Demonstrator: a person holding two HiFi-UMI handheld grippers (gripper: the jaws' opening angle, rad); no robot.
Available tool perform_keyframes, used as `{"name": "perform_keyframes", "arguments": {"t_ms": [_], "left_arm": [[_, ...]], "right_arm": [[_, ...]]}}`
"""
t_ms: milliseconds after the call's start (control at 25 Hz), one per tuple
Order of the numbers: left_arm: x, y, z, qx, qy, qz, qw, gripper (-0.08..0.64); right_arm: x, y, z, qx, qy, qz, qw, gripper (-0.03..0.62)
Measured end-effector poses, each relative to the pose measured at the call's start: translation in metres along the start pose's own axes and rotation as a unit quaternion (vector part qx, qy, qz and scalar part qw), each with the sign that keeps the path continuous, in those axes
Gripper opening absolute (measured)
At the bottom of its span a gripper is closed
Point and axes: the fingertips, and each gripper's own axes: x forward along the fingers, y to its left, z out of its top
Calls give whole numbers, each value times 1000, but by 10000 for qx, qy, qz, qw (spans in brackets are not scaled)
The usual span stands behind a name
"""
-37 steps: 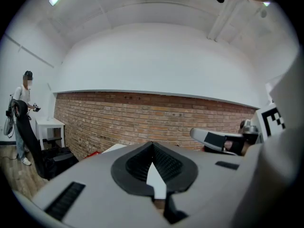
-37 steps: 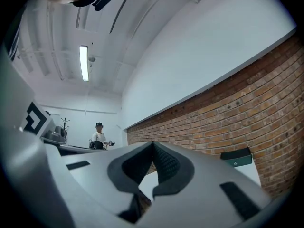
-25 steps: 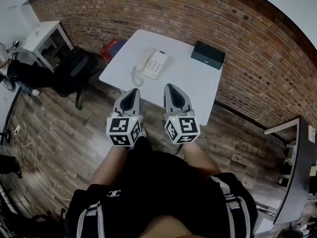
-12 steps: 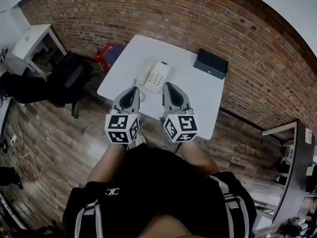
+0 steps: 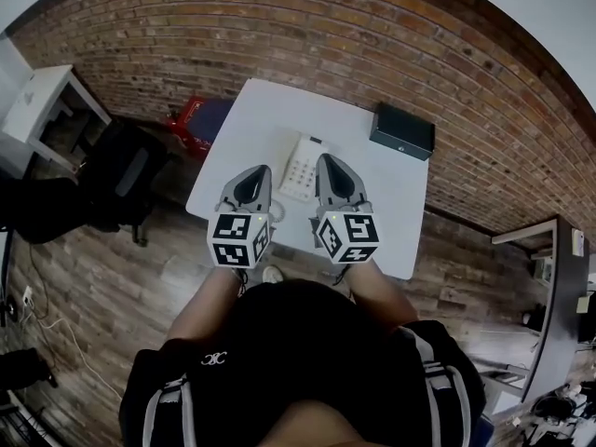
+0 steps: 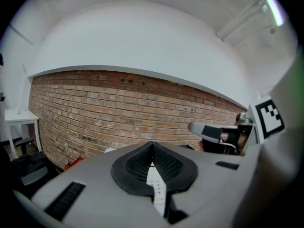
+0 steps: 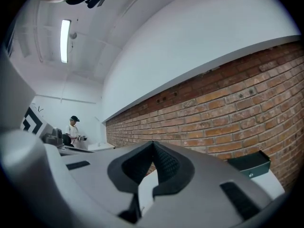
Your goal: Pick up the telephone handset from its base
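Note:
A white telephone (image 5: 300, 166) with a keypad lies on the white table (image 5: 372, 189). Its handset rests along the base's left side, partly hidden behind my left gripper. In the head view, both grippers are held side by side over the table's near edge, with the phone between their tips. My left gripper (image 5: 258, 169) is shut and empty; the phone's keypad (image 6: 155, 186) shows below its jaws (image 6: 152, 144). My right gripper (image 5: 326, 158) also has its jaws together with nothing in them (image 7: 153, 143), and it points level at the brick wall.
A black box (image 5: 402, 130) sits at the table's far right corner by the brick wall (image 5: 279, 26). A red object (image 5: 191, 119) and a dark chair (image 5: 121, 170) stand on the floor to the left. A dark desk (image 5: 559, 287) is at the right. A person (image 7: 73, 127) stands far off.
Both grippers have moved forward to the table, side by side. The phone, which lay ahead of them, now sits between their tips in the head view. Both stayed shut.

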Motion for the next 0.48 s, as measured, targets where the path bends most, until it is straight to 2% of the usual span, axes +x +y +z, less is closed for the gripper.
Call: {"name": "perform_keyframes", "arguments": {"t_ms": [200,480], "left_arm": [[23,25,-1,-119,104,-108,9998,2],[52,31,-20,-174,395,-119,9990,2]], "right_arm": [[24,-8,-6,7,115,-196,9997,-2],[40,-18,-23,-326,301,-127,9989,-2]]}}
